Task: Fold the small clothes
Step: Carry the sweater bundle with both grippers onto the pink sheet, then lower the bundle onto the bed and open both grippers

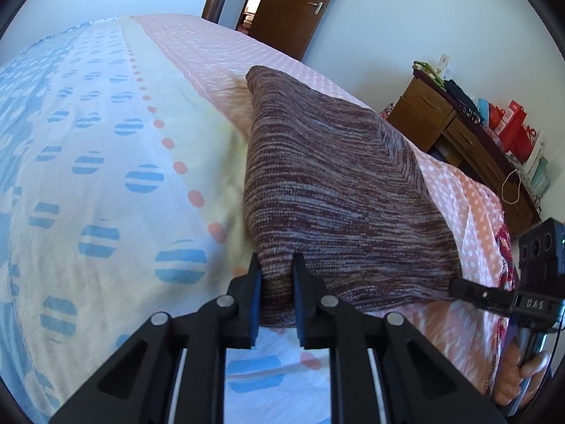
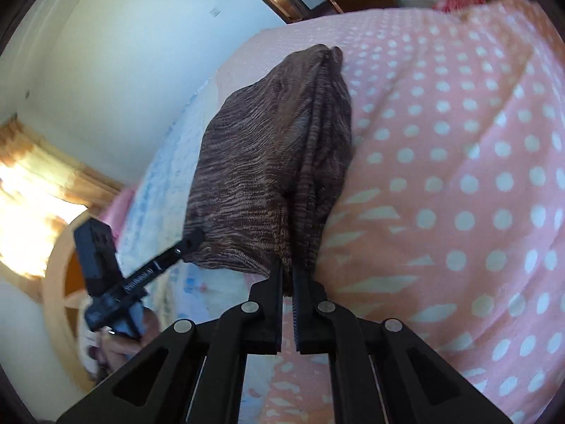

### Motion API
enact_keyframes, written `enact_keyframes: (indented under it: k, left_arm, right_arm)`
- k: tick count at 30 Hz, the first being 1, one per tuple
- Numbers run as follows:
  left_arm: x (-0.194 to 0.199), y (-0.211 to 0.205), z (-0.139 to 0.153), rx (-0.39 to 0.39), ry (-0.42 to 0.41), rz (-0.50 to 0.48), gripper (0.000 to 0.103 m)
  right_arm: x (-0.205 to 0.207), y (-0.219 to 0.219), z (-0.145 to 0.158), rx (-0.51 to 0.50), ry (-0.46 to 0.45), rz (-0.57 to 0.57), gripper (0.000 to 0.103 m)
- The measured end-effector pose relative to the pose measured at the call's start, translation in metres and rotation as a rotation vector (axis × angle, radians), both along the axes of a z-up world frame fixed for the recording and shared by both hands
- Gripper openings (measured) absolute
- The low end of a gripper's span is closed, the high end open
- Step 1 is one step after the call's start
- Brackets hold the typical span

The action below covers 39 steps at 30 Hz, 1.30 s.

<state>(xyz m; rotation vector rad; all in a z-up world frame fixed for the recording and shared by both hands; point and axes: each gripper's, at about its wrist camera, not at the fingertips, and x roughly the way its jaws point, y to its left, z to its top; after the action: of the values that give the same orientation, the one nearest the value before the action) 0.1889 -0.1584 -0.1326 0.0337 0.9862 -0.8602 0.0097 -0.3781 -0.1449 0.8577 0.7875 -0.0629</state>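
Observation:
A maroon and grey marled knit garment (image 1: 335,183) lies on the bed, its near edge lifted off the sheet. My left gripper (image 1: 277,265) is shut on that edge's near left corner, with cloth bunched between the pads. The right gripper's tip (image 1: 455,286) pinches the right corner of the same edge. In the right wrist view the garment (image 2: 261,162) hangs in folds from my right gripper (image 2: 287,268), which is shut on it. The left gripper (image 2: 194,238) grips the other corner at the left.
The bed sheet (image 1: 106,176) has blue striped circles on the left and pink with white dots (image 2: 459,176) on the right. A wooden dresser (image 1: 459,134) with bags stands beside the bed. A brown door (image 1: 293,0) stands behind it. A hand (image 1: 512,374) holds the right gripper.

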Motion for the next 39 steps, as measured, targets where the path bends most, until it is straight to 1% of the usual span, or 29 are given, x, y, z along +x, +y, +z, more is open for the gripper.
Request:
enact_keyframes:
  k: [1, 2, 3, 4, 5, 7, 8, 9, 10, 11, 13, 15, 17, 18, 20, 22, 25, 26, 27, 28, 31, 32, 34, 38, 39]
  left_arm:
    - [-0.002, 0.001, 0.002, 0.01, -0.009, -0.003, 0.022]
    - [-0.004, 0.004, 0.003, 0.02, -0.017, 0.0, 0.026]
    - [-0.004, 0.008, 0.004, 0.028, -0.022, 0.007, 0.029]
    - [-0.004, 0.011, 0.005, 0.039, -0.03, 0.021, 0.035]
    - [-0.004, 0.014, 0.009, 0.049, -0.045, 0.035, 0.037]
    - [-0.003, 0.015, 0.019, 0.062, -0.094, 0.059, 0.035]
    - [-0.002, 0.014, 0.026, 0.069, -0.134, 0.078, 0.034]
    - [-0.001, 0.011, 0.034, 0.067, -0.171, 0.092, 0.035]
    - [0.001, 0.007, 0.039, 0.062, -0.188, 0.095, 0.04]
    - [0.005, 0.0, 0.043, 0.061, -0.198, 0.095, 0.047]
    - [0.011, -0.018, 0.046, 0.07, -0.215, 0.097, 0.053]
    - [0.014, -0.039, 0.043, 0.082, -0.238, 0.083, 0.053]
    - [0.017, -0.058, 0.032, 0.122, -0.248, 0.082, 0.053]
    - [0.019, -0.06, 0.028, 0.135, -0.247, 0.082, 0.053]
    - [0.021, -0.07, 0.017, 0.166, -0.252, 0.082, 0.055]
    - [0.02, -0.074, 0.011, 0.193, -0.285, 0.092, 0.057]
    - [0.021, -0.075, 0.006, 0.195, -0.292, 0.092, 0.061]
    - [0.022, -0.074, 0.005, 0.191, -0.288, 0.095, 0.063]
    - [0.025, -0.074, 0.004, 0.186, -0.284, 0.099, 0.064]
    - [0.026, -0.074, 0.002, 0.185, -0.283, 0.104, 0.066]
    - [0.024, -0.074, 0.005, 0.188, -0.278, 0.109, 0.067]
    - [0.023, -0.073, 0.007, 0.194, -0.278, 0.105, 0.067]
    - [0.017, -0.07, 0.012, 0.203, -0.292, 0.101, 0.067]
    - [0.002, -0.058, 0.023, 0.213, -0.323, 0.128, 0.078]
    - [-0.002, -0.054, 0.025, 0.207, -0.326, 0.132, 0.079]
  right_arm:
    - [0.0, -0.003, 0.002, -0.004, 0.002, 0.0, 0.003]
    - [-0.002, -0.002, 0.006, -0.029, 0.01, 0.001, 0.004]
    - [-0.005, 0.0, 0.013, -0.08, 0.026, 0.005, 0.005]
    - [-0.007, 0.001, 0.018, -0.121, 0.041, 0.006, 0.005]
    - [-0.011, 0.004, 0.025, -0.167, 0.052, 0.006, 0.005]
    - [-0.014, 0.009, 0.041, -0.284, 0.061, -0.01, 0.005]
    - [-0.016, 0.008, 0.049, -0.339, 0.051, -0.025, 0.005]
    - [-0.018, 0.008, 0.062, -0.402, 0.027, -0.05, 0.005]
    - [-0.017, 0.008, 0.07, -0.441, 0.006, -0.069, 0.005]
    - [-0.012, 0.008, 0.078, -0.479, -0.015, -0.079, 0.005]
    - [0.005, 0.006, 0.087, -0.535, -0.036, -0.065, 0.005]
    - [0.035, 0.007, 0.09, -0.601, -0.037, -0.043, 0.005]
    - [0.064, 0.008, 0.086, -0.65, -0.024, -0.026, 0.005]
    - [0.079, 0.009, 0.081, -0.672, -0.016, -0.026, 0.005]
    - [0.1, 0.01, 0.071, -0.674, -0.006, -0.005, 0.005]
    - [0.119, 0.006, 0.059, -0.681, 0.044, 0.01, 0.005]
    - [0.137, -0.005, 0.03, -0.69, 0.18, 0.012, 0.005]
    - [0.139, -0.013, 0.022, -0.65, 0.2, 0.008, 0.005]
    - [0.138, -0.02, 0.025, -0.612, 0.178, -0.009, 0.005]
    - [0.137, -0.025, 0.026, -0.593, 0.176, -0.026, 0.005]
    - [0.135, -0.038, 0.025, -0.53, 0.16, -0.058, 0.005]
    - [0.134, -0.037, 0.026, -0.528, 0.155, -0.063, 0.005]
    - [0.123, -0.03, 0.033, -0.555, 0.144, -0.075, 0.005]
    - [0.084, -0.001, 0.055, -0.599, 0.064, -0.085, 0.006]
    - [0.074, 0.006, 0.06, -0.616, 0.058, -0.092, 0.011]
